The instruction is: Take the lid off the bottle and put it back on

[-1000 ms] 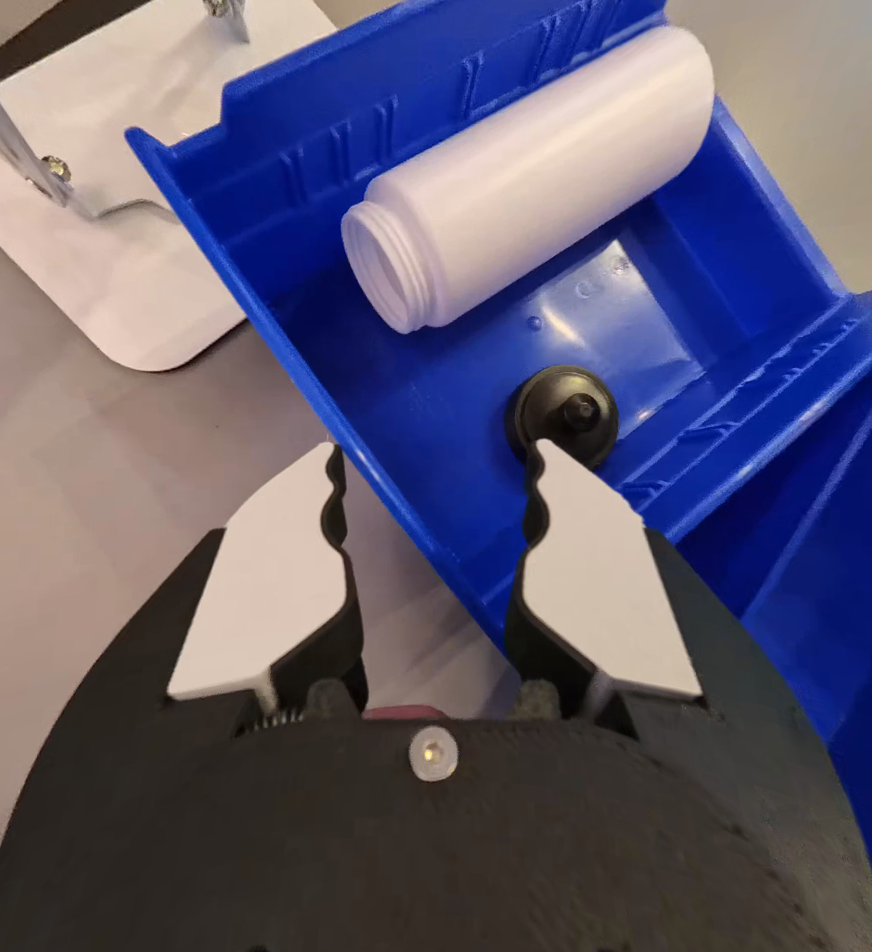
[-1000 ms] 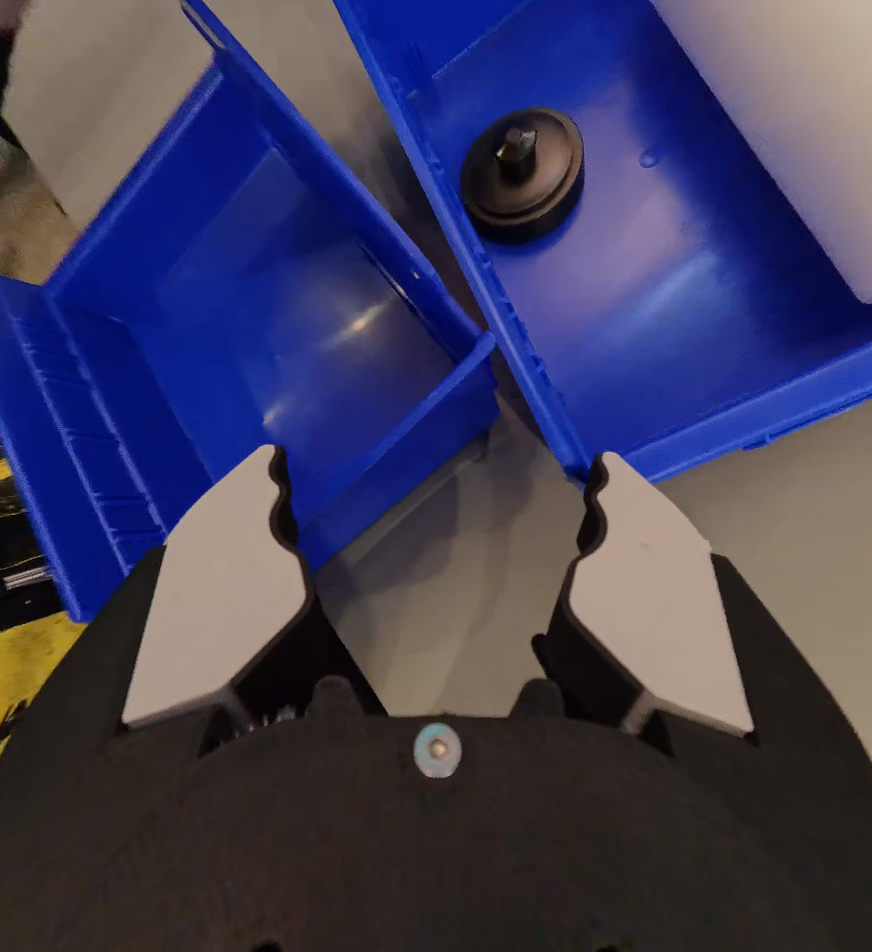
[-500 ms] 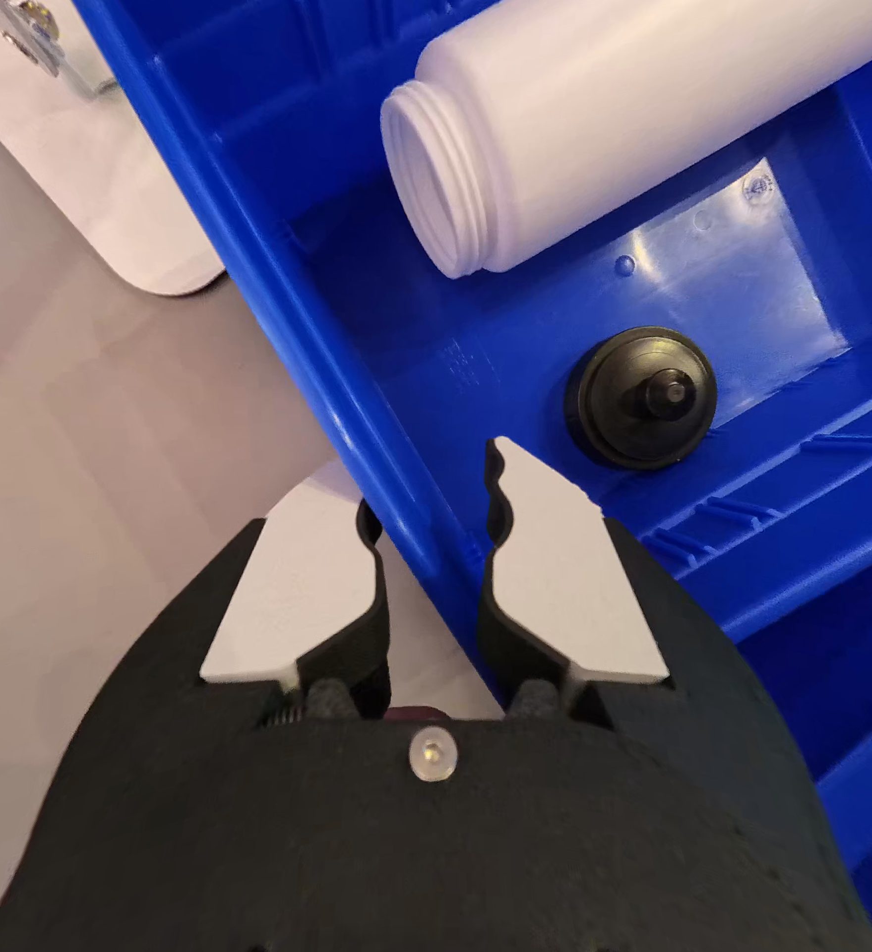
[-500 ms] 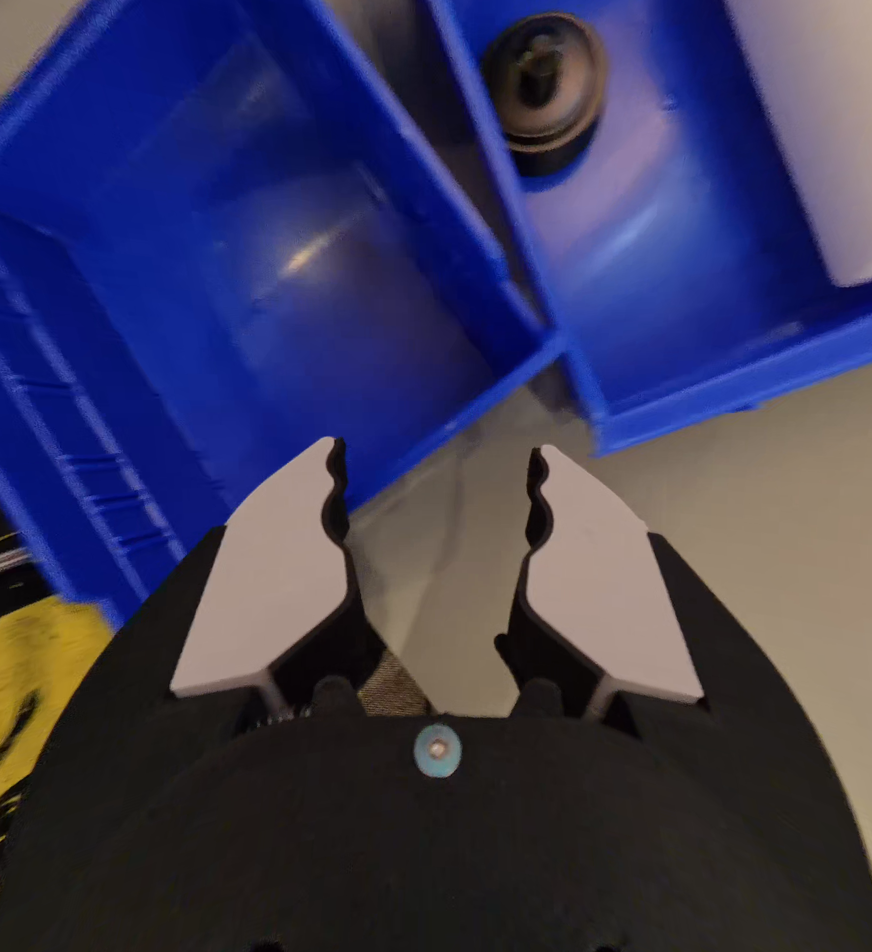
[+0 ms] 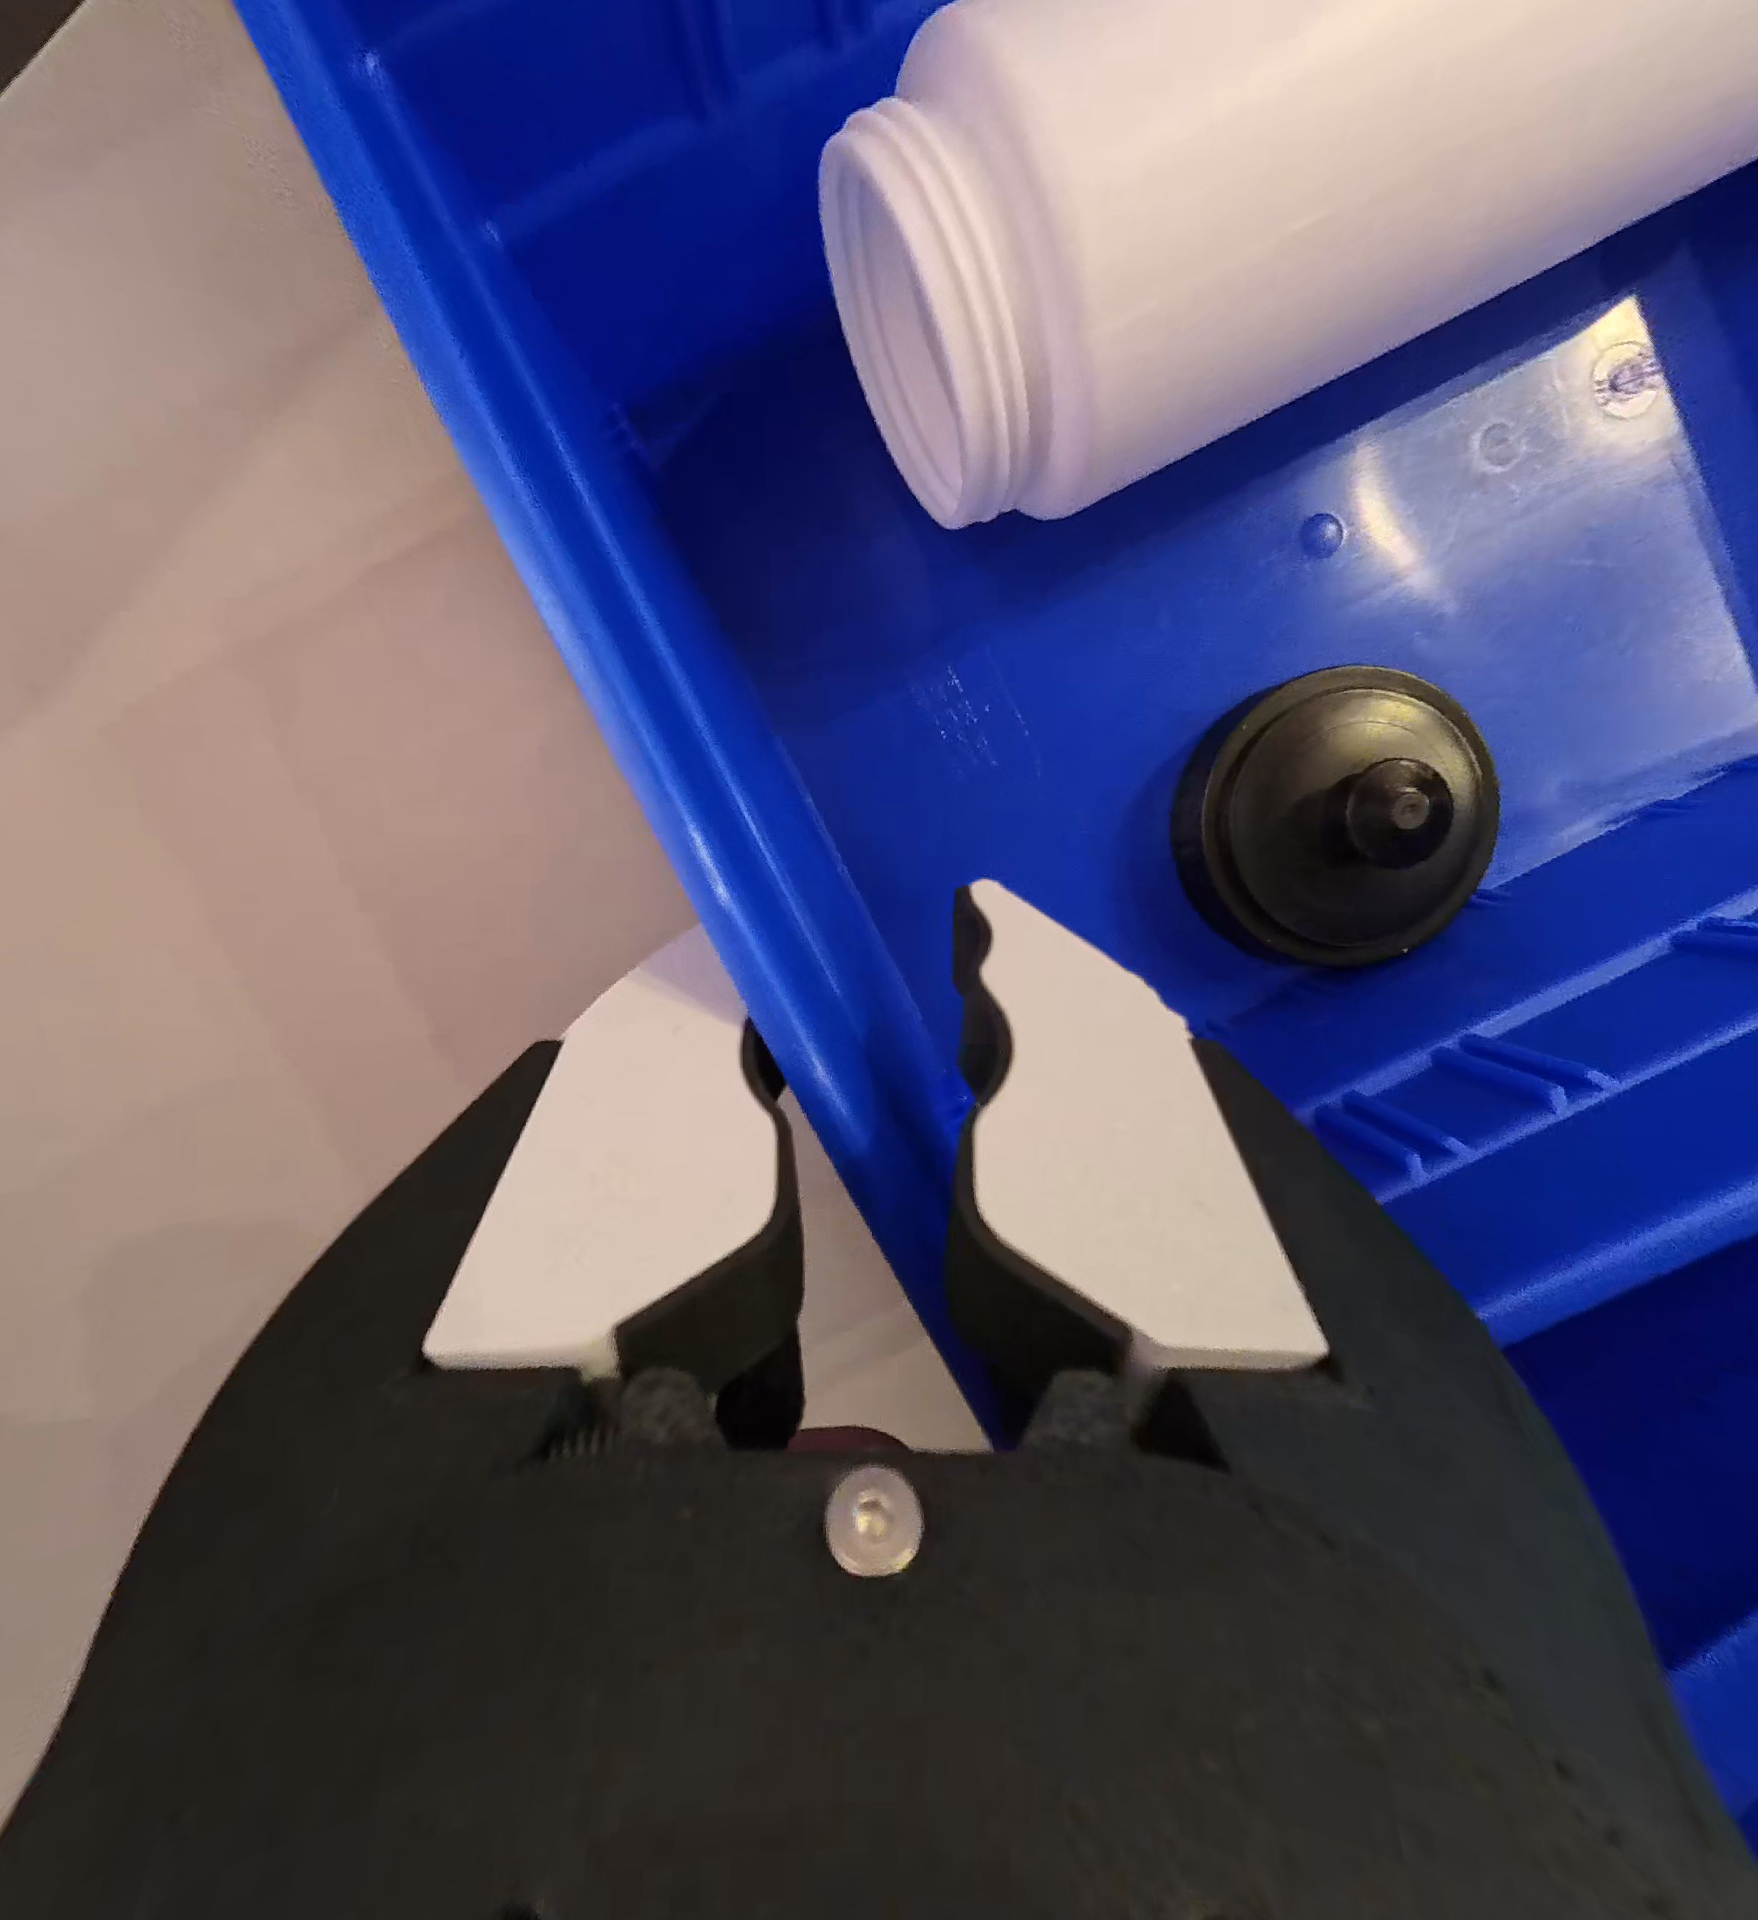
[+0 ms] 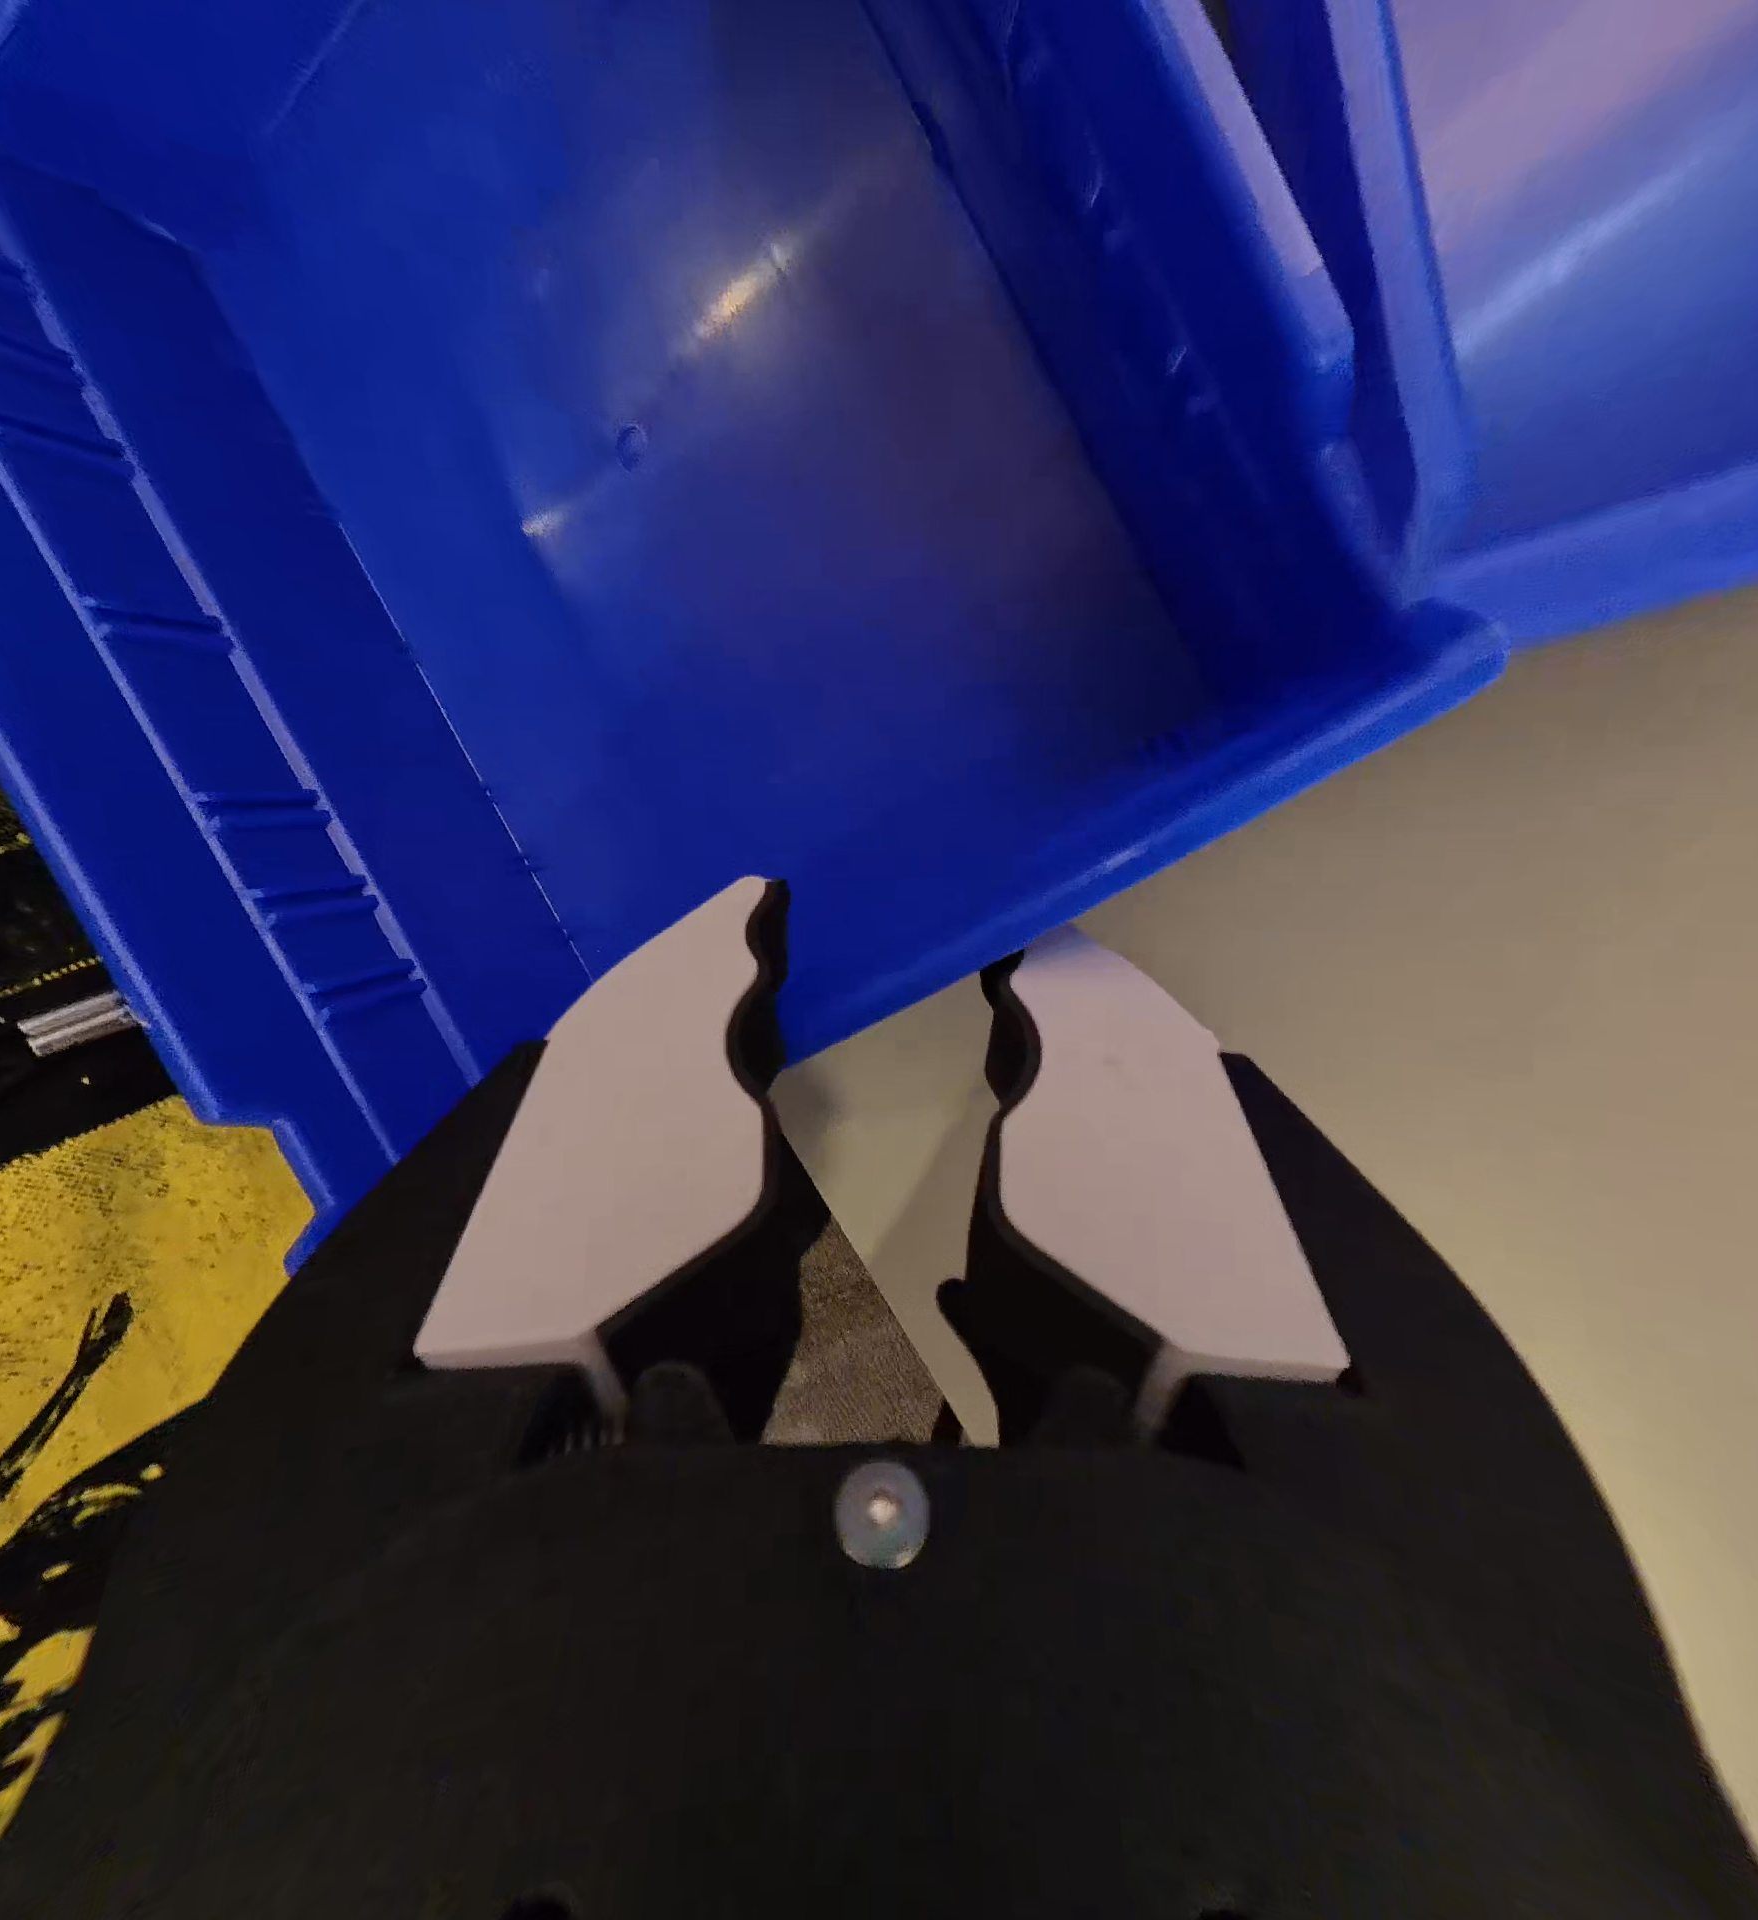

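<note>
- You are finding the white bottle (image 5: 1270,239) lying on its side in the blue bin (image 5: 646,644), at about 1 o'clock in the left wrist view, its threaded mouth bare and pointing toward 8 o'clock.
- You are finding the black lid (image 5: 1337,816) resting on the bin floor at about 3 o'clock, apart from the bottle, nozzle up.
- Judged from this, removal is done; refitting the lid is still outstanding.
- Your left tool (image 5: 859,997) is straddling the bin's side wall, one finger outside over the worktop (image 5: 179,727), one inside; the jaws are narrowed around the wall, but whether they are pinching it cannot be told.
- Your right tool (image 6: 880,940) is reaching toward the second, empty blue bin (image 6: 646,468) at its low front lip near 12 o'clock; the jaws are standing apart with one finger over the lip and one under it, gripping nothing visible.
- Neither tool is touching bottle or lid; both are tilting downward over bin edges.
</note>
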`<state>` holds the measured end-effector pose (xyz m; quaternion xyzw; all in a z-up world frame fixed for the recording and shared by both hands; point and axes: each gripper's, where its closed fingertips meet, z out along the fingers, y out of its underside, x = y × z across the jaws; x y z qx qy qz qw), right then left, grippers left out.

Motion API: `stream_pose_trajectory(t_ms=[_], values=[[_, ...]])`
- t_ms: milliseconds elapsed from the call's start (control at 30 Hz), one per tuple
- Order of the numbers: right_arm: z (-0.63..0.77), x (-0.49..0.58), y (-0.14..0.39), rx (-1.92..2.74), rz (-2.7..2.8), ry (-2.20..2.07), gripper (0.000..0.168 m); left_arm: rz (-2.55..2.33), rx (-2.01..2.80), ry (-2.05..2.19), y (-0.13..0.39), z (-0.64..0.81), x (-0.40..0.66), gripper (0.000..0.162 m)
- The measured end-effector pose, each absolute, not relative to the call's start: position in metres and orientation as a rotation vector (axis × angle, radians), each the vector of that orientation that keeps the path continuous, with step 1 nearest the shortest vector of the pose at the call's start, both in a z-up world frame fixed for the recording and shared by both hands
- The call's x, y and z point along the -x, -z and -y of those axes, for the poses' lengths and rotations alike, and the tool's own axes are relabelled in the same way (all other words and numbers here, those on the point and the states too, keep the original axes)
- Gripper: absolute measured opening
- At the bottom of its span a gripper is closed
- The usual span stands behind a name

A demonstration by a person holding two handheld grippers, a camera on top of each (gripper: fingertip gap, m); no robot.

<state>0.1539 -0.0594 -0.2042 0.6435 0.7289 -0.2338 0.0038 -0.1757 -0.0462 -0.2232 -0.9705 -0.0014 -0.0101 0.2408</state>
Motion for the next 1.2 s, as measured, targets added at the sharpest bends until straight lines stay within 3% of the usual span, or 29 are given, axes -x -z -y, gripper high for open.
stream_pose_trajectory(t_ms=[33, 367, 800, 1200], values=[[0.056, -0.156, 0.204, -2.012, -2.29, 0.708, 0.035, 0.019, 2.66, 0.014, 0.224, 0.051, 0.183, 0.027], [-0.031, -0.18, 0.205, -2.032, -2.361, 0.347, 0.015, 0.064, 2.83, -0.067, 0.23, 0.119, 0.282, 0.01], [-0.245, -0.172, 0.204, -1.923, -2.403, -0.231, 0.015, -0.198, 3.063, -0.316, 0.23, 0.136, 0.402, 0.025], [-0.417, -0.086, 0.203, -1.907, -2.494, -0.695, 0.022, -0.443, 3.096, -0.622, 0.23, 0.059, 0.477, 0.039]])
